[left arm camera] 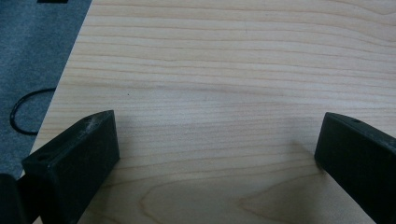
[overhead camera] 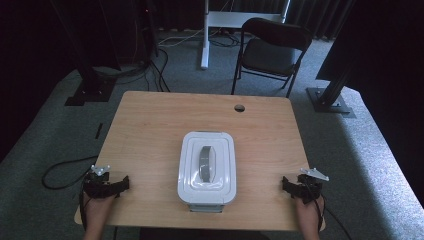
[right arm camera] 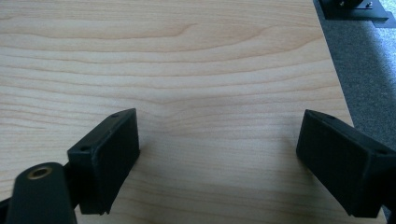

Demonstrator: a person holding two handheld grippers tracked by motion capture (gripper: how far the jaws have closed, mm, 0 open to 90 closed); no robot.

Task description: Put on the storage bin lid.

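**A:** Since nothing's in hand yet, start with the layout: wooden desk (overhead camera: 150,125), one white lidded container (overhead camera: 206,167) near the middle, a bit toward the near edge. Its near end sits close to that edge.

**B:** Long axis?

**A:** Runs near edge to far edge. The grey handle (overhead camera: 205,164) on the lid runs the same way, along the centreline. So the long sides face the left and right edges of the desk, one toward each claw.

**B:** Where are the claws?

**A:** Left gripper (overhead camera: 106,184) is at the near-left corner, right gripper (overhead camera: 301,187) at the near-right corner, both resting low on the desk. The container lies between them, inboard and slightly farther up the desk from each.

**B:** Which is nearer?

**A:** About equal, as far as I can judge from the high view. Well apart from the box on both sides, no contact.

**B:** Jaw state?

**A:** Both spread wide, nothing between them. The left gripper view has bare wood grain between its jaws, and so does the right gripper view.

**B:** So the next move?

**A:** My guess: both come inward toward the long sides or the lid latches. I can't make out latch detail at this size.
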